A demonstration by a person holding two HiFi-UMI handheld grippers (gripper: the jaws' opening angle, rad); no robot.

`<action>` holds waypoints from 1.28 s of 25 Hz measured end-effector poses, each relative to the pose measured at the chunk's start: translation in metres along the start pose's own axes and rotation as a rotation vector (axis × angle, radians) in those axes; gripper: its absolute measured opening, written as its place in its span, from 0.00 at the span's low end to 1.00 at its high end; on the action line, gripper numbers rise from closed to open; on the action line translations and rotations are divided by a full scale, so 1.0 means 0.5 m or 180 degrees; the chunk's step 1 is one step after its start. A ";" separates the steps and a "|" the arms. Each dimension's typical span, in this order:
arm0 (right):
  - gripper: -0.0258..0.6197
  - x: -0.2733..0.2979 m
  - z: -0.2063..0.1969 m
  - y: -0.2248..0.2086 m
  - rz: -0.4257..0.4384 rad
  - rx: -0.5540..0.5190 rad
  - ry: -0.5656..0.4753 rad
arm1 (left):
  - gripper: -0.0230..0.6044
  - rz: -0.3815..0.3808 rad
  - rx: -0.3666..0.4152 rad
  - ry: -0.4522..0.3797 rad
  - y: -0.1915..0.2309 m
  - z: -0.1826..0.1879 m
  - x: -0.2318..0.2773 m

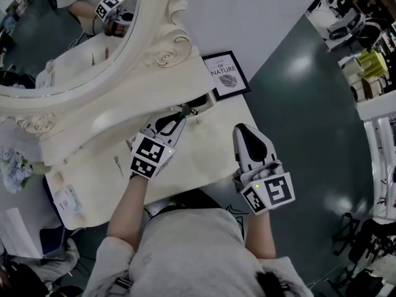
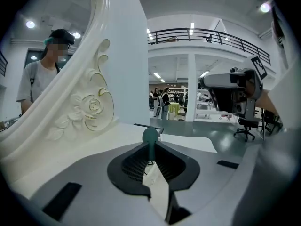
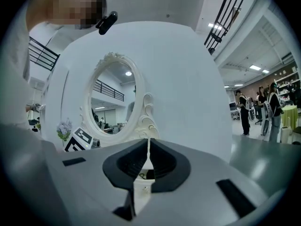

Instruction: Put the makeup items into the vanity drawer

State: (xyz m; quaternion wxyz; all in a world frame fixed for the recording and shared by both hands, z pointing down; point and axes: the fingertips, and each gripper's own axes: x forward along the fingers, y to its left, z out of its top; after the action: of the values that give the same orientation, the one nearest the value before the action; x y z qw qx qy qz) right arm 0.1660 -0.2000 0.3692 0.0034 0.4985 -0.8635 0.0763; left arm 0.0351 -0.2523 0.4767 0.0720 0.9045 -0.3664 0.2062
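My left gripper [image 1: 178, 119] hovers over the back of the cream vanity top [image 1: 198, 156] and is shut on a slim makeup stick with a round green end [image 1: 184, 110]. In the left gripper view the green end [image 2: 150, 135] pokes up between the closed jaws of my left gripper [image 2: 152, 149]. Just beyond the tip lies a dark opening [image 1: 201, 102] with a cream rim; I cannot tell whether it is the drawer. My right gripper [image 1: 243, 130] is shut with nothing in it, near the table's right edge. It shows too in its own view, my right gripper [image 3: 149, 144].
An ornate oval mirror [image 1: 68, 36] stands at the back left. A framed print [image 1: 226, 74] leans behind the opening. Two small slim items [image 1: 117, 164] lie on the top to the left. A flower bunch [image 1: 12, 169] and a white box [image 1: 67, 198] sit at the far left.
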 end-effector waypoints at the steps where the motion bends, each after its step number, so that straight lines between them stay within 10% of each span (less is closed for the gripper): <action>1: 0.08 -0.004 -0.001 -0.005 -0.0029 0.0006 0.0002 | 0.12 -0.0008 0.0044 0.0050 0.001 -0.003 0.009; 16: 0.08 -0.015 -0.015 -0.039 -0.0177 0.0031 0.0081 | 0.16 -0.0033 0.0359 0.0810 0.014 -0.072 0.086; 32: 0.08 -0.009 -0.014 -0.039 -0.0159 0.0024 0.0078 | 0.30 -0.0064 0.0163 0.0824 0.023 -0.074 0.090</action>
State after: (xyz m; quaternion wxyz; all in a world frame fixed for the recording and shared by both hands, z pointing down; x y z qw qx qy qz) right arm 0.1845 -0.2045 0.3783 0.0140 0.5190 -0.8504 0.0855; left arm 0.0445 -0.2786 0.5292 0.0977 0.8754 -0.3395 0.3298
